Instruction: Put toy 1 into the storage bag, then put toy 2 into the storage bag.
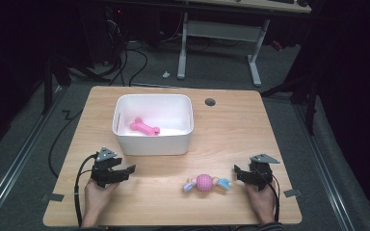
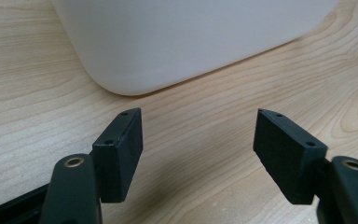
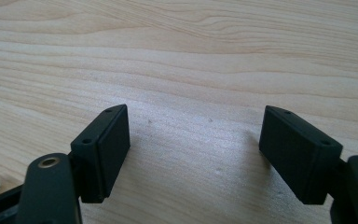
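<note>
While both hands rest near the front edge of the pale wooden table (image 1: pixel 231 125), each black two-jaw tool stands with its jaws spread and nothing between them. Left gripper (image 1: pixel 125 172) lies just in front of the white rectangular plastic bin (image 1: pixel 152 144), whose rounded corner rises close ahead in the left gripper view. Right gripper (image 1: pixel 237 172) sits just beside the pink knobbly ball toy with pastel twisted ends (image 1: pixel 204 183), not touching it. Inside the bin lies a pink bone-shaped toy (image 1: pixel 144 127).
</note>
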The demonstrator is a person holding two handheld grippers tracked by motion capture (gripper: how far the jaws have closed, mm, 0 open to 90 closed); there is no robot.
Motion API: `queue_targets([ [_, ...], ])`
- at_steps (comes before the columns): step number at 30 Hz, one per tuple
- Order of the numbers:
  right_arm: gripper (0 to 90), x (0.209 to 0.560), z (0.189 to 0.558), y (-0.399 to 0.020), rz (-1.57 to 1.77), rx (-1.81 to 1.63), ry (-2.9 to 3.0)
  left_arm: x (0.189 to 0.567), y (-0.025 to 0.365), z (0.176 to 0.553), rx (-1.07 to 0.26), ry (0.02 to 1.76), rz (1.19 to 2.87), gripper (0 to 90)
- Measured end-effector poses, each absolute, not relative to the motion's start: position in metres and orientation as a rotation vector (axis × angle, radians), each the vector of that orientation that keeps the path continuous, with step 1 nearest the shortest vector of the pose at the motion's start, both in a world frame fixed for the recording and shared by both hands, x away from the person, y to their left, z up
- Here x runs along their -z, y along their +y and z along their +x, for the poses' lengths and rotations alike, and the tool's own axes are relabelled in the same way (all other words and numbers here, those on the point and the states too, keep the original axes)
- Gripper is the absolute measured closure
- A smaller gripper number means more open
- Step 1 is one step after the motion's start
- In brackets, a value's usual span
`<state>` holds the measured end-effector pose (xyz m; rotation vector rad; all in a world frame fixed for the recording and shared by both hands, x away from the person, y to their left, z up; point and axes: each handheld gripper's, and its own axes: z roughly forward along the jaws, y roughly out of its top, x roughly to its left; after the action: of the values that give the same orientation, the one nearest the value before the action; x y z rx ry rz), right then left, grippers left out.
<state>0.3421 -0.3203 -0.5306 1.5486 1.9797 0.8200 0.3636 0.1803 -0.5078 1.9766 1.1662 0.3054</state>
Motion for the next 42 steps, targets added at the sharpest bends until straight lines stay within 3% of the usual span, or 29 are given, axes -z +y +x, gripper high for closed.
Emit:
queue_targets([
  [15,24.5,0.531,0.342,-0.32,1.549,-0.82,1.979,0.526,0.162,0.366,-0.424,1.168,2.023,34.1],
  [29,24.0,0.53,0.342,-0.321,1.548,-0.823,1.983,0.532,0.158,0.369,-0.431,1.184,2.039,33.8],
  [31,20.5,0.531,0.343,-0.32,1.534,-0.824,2.002,0.533,0.155,0.368,-0.448,1.18,2.045,32.7],
  [42,20.9,0.53,0.342,-0.321,1.527,-0.825,2.017,0.536,0.152,0.364,-0.523,1.216,2.03,27.0],
])
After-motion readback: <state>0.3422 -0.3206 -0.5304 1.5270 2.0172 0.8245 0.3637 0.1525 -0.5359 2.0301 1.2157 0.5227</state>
